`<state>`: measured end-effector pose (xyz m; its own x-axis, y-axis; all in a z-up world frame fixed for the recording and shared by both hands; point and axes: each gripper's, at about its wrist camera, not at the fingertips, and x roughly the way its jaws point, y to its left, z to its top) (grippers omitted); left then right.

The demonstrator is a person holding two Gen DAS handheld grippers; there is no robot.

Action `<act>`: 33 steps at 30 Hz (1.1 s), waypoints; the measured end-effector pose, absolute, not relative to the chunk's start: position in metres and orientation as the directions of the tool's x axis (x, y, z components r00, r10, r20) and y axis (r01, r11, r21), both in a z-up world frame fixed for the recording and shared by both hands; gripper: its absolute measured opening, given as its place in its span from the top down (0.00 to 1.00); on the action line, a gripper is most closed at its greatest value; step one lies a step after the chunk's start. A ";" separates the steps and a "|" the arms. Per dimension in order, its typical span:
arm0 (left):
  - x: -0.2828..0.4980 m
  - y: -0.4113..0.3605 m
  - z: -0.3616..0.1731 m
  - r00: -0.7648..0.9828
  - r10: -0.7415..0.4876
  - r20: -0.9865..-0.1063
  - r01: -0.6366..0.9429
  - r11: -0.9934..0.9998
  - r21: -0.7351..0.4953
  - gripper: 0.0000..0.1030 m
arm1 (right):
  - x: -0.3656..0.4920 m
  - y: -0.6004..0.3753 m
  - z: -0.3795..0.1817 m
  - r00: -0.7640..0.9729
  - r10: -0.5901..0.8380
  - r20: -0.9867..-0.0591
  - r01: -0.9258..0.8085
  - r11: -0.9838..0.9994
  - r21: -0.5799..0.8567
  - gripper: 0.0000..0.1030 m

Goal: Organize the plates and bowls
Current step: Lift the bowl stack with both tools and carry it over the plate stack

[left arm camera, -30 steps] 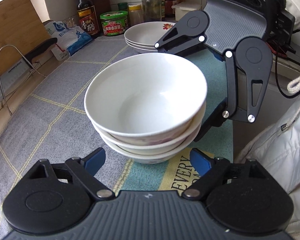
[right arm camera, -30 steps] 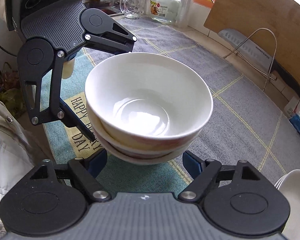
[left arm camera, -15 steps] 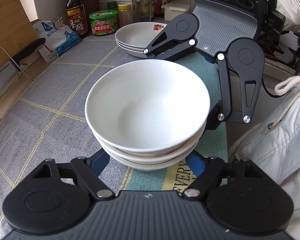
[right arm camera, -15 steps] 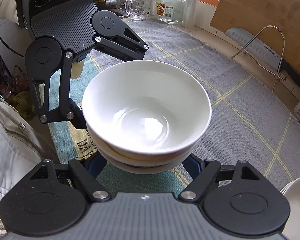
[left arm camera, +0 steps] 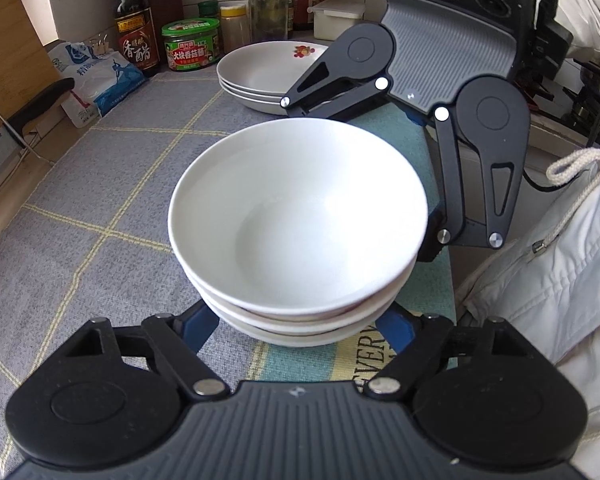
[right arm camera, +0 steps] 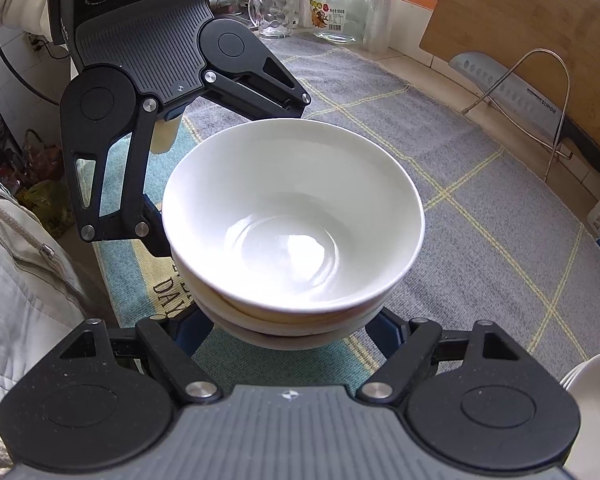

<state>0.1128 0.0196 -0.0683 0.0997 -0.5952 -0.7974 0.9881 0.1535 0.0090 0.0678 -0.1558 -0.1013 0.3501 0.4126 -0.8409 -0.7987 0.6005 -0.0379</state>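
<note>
A stack of three white bowls (left arm camera: 300, 220) stands over the teal strip of the mat, seen in the right wrist view as the bowl stack (right arm camera: 296, 224). My left gripper (left arm camera: 296, 326) holds the bottom bowl from one side. Its blue fingers (left arm camera: 198, 326) touch the base, and the jaws are opening slightly. My right gripper (right arm camera: 290, 332) grips the same base from the opposite side, its blue fingers (right arm camera: 384, 332) against the bowl. The two grippers face each other across the stack. A pile of shallow plates (left arm camera: 268, 76) with a red flower print sits behind.
Sauce bottles (left arm camera: 134, 28), a green tin (left arm camera: 190, 44) and a blue-white bag (left arm camera: 100, 72) line the back. A wooden board (right arm camera: 540, 40), wire rack (right arm camera: 556, 112), cleaver, glass mug (right arm camera: 272, 12) and jar (right arm camera: 340, 8) stand on the far side. A white jacket (left arm camera: 560, 280) is close by.
Both grippers have slid in around the base of the bowl stack, which now sits deeper between their fingers. The left jaws have narrowed onto the bottom bowl.
</note>
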 end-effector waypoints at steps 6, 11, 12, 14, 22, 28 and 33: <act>0.115 0.018 -0.068 0.088 -0.597 -0.798 0.990 0.144 0.002 0.18 | 0.067 -0.156 -0.102 0.354 0.407 -0.842 -0.794 0.606 -0.041 0.17; 0.115 0.017 -0.068 0.090 -0.598 -0.796 0.990 0.143 0.005 0.18 | 0.068 -0.155 -0.101 0.353 0.403 -0.844 -0.793 0.608 -0.041 0.17; 0.115 0.017 -0.068 0.090 -0.598 -0.796 0.990 0.142 0.006 0.18 | 0.068 -0.155 -0.101 0.353 0.403 -0.845 -0.793 0.607 -0.042 0.17; 0.115 0.018 -0.068 0.089 -0.597 -0.797 0.990 0.140 0.006 0.19 | 0.068 -0.155 -0.101 0.353 0.403 -0.844 -0.793 0.607 -0.042 0.17; 0.115 0.018 -0.067 0.094 -0.597 -0.797 0.990 0.142 0.011 0.19 | 0.069 -0.154 -0.102 0.355 0.402 -0.844 -0.791 0.610 -0.042 0.17; 0.111 0.018 -0.063 0.108 -0.589 -0.801 0.989 0.146 0.025 0.19 | 0.069 -0.155 -0.099 0.347 0.406 -0.845 -0.791 0.611 -0.032 0.17; 0.109 0.014 -0.054 0.120 -0.584 -0.803 0.987 0.158 0.033 0.19 | 0.067 -0.158 -0.092 0.344 0.416 -0.842 -0.800 0.599 -0.030 0.17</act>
